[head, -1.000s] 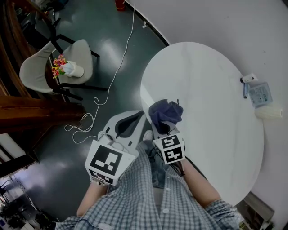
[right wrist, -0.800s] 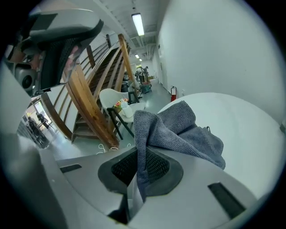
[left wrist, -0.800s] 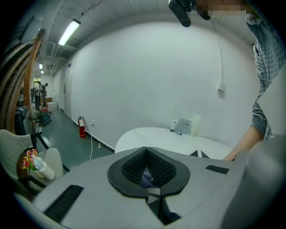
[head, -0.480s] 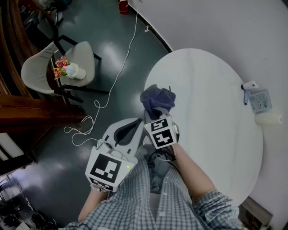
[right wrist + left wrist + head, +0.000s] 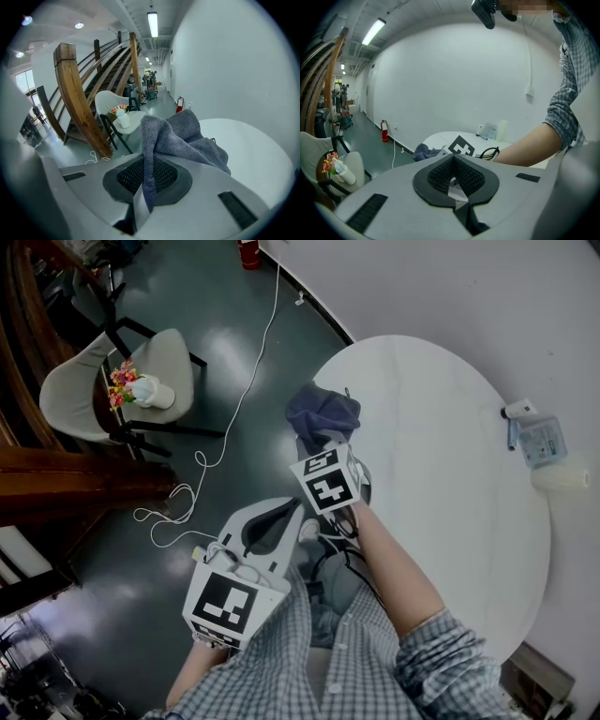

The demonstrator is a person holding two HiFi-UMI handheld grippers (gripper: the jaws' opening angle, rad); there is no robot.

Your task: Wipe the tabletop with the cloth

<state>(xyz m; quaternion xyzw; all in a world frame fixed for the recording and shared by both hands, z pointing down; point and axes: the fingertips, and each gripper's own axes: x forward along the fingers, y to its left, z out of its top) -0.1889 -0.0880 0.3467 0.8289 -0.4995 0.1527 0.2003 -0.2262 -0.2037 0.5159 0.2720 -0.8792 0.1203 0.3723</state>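
since a second ago, the right gripper (image 5: pixel 322 441) and the cloth (image 5: pixel 322 412) have been pushed away from the person's body, out along the left rim of the table (image 5: pixel 450 456). the right gripper (image 5: pixel 140 199) is being kept squeezed tight on a fold of the grey-blue cloth (image 5: pixel 187 136), which is being pinched between its jaws and is bunched up in front of them. the cloth is being pressed down at the very edge of the round white tabletop, with part of it past the rim, over the floor. the left gripper (image 5: pixel 277 512) is being held low, beside the person's body and off the table, well apart from the cloth. its jaws are being kept pressed together with nothing between them (image 5: pixel 457 199). at the far side of the table, a small packet (image 5: pixel 542 440) and a white roll (image 5: pixel 562 476) are being left alone. out on the dark floor, a white cable (image 5: pixel 202 456) is lying in loops near a pale chair (image 5: pixel 84 390), and a cup of flowers (image 5: pixel 141 387) is being kept on its seat.
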